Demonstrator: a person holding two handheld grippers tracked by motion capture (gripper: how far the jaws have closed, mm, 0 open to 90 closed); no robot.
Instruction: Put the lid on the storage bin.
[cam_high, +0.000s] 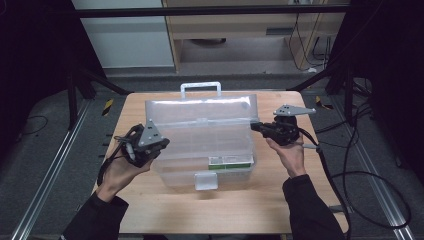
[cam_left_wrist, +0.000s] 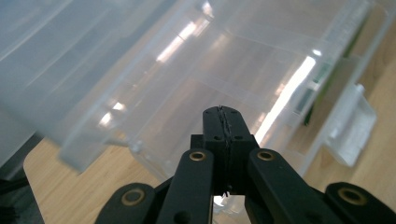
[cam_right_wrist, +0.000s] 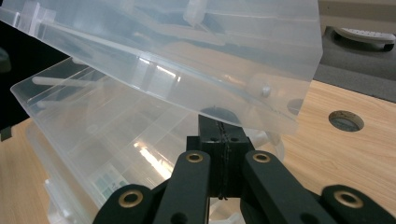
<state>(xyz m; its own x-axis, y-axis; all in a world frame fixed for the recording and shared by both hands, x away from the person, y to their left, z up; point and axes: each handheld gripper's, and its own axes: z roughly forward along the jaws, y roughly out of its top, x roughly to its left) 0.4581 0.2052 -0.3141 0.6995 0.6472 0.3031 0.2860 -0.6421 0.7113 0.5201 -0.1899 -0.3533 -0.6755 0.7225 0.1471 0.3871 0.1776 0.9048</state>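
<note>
A clear plastic organiser box (cam_high: 200, 150) sits mid-table with its lid (cam_high: 200, 111) raised at a slant and its white handle (cam_high: 200, 87) at the far side. A green-labelled item (cam_high: 230, 161) lies in a front compartment. My left gripper (cam_high: 161, 145) is shut with nothing in it, its tips (cam_left_wrist: 223, 114) close to the box's left wall (cam_left_wrist: 154, 121). My right gripper (cam_high: 254, 126) is also shut and empty. Its tips (cam_right_wrist: 219, 122) sit right under the lid's side edge (cam_right_wrist: 261, 105), above the open base (cam_right_wrist: 102, 135); I cannot tell whether they touch.
The box's white latch (cam_high: 205, 181) hangs at the front edge, toward me. The wooden table (cam_high: 150, 210) has a round hole (cam_right_wrist: 346, 120) near the right gripper. Cables (cam_high: 360, 175) trail over the floor at the right, and dark stand legs flank the table.
</note>
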